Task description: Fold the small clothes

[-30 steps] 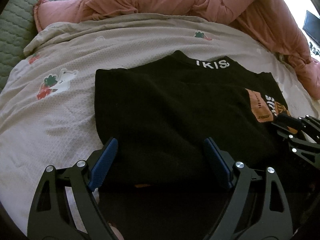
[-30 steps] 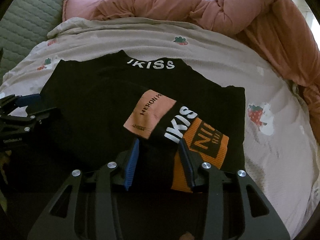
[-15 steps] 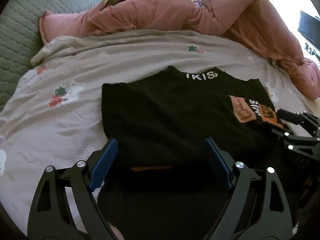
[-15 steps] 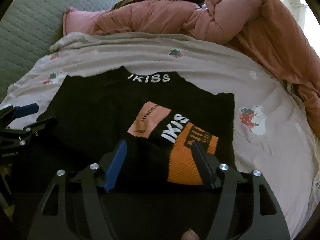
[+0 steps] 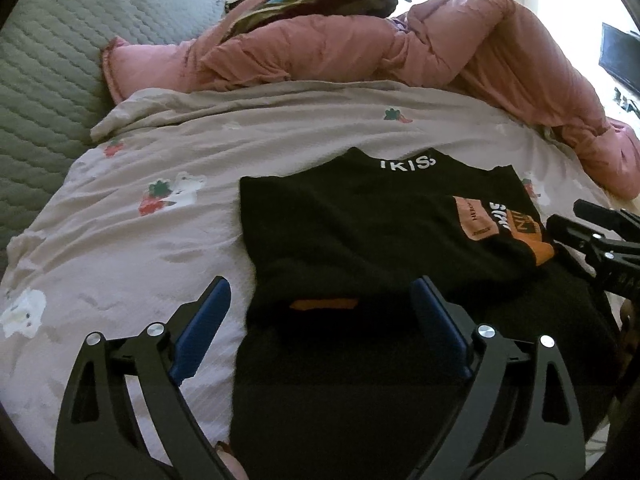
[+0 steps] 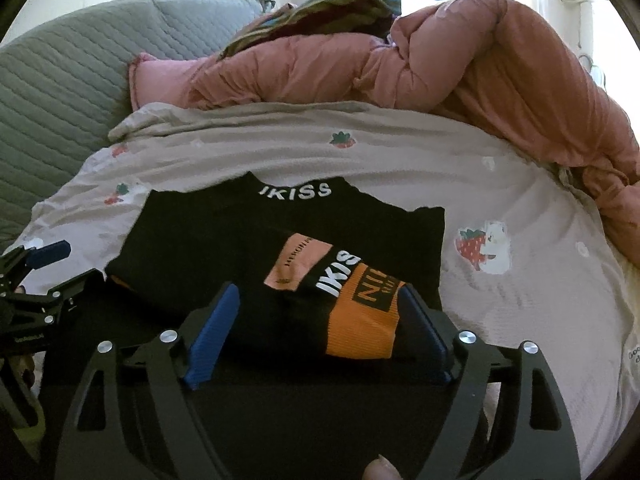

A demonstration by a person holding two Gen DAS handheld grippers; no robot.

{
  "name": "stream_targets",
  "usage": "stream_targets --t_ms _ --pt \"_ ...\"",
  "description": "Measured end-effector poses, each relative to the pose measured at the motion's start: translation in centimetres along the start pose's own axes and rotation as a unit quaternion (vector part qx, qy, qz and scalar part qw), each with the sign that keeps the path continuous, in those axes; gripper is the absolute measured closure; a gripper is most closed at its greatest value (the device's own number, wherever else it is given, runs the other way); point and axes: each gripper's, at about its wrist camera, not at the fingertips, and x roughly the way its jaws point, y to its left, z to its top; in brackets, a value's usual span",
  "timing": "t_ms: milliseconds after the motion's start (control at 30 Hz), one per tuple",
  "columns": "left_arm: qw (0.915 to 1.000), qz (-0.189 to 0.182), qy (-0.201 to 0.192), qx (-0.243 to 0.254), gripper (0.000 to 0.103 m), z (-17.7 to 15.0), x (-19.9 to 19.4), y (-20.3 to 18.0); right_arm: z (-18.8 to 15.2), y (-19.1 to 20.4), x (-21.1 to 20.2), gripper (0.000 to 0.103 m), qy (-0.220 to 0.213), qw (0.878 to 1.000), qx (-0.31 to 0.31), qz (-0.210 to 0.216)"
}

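Observation:
A small black garment (image 5: pixel 360 232) with white "IKISS" lettering and orange patches lies partly folded on the bed sheet (image 5: pixel 160 240); it also shows in the right wrist view (image 6: pixel 224 240). Its orange-banded sleeve (image 6: pixel 360 320) lies folded across the front. My left gripper (image 5: pixel 320 316) is open and empty, just above the garment's near left part. My right gripper (image 6: pixel 320 320) is open and empty, its fingers on either side of the orange sleeve end. Each gripper shows at the edge of the other's view.
A pink duvet (image 5: pixel 440 48) is heaped along the back and right of the bed, with a dark striped cloth (image 5: pixel 320 4) on top. A grey quilted headboard (image 5: pixel 44 68) stands at the left. The sheet (image 6: pixel 520 208) has strawberry prints.
My right gripper opened and let go of the orange sleeve. Both grippers pulled back and up from the garment, which stayed lying on the bed.

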Motion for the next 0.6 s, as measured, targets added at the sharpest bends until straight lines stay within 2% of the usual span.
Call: stream_targets --t_ms 233,367,600 --pt "0.9999 0.013 -0.002 -0.007 0.010 -1.0 -1.9 1.0 -0.5 0.9 -2.4 0.015 -0.011 1.000 -0.023 -0.005" --pt "0.9997 0.020 0.002 -0.011 0.010 -1.6 -2.6 1.7 -1.3 1.6 -3.5 0.011 -0.009 0.999 -0.043 -0.027" --pt "0.9994 0.029 0.019 -0.007 0.010 -3.1 -3.5 1.9 -2.8 2.4 -5.3 0.010 -0.008 0.998 -0.060 -0.025"
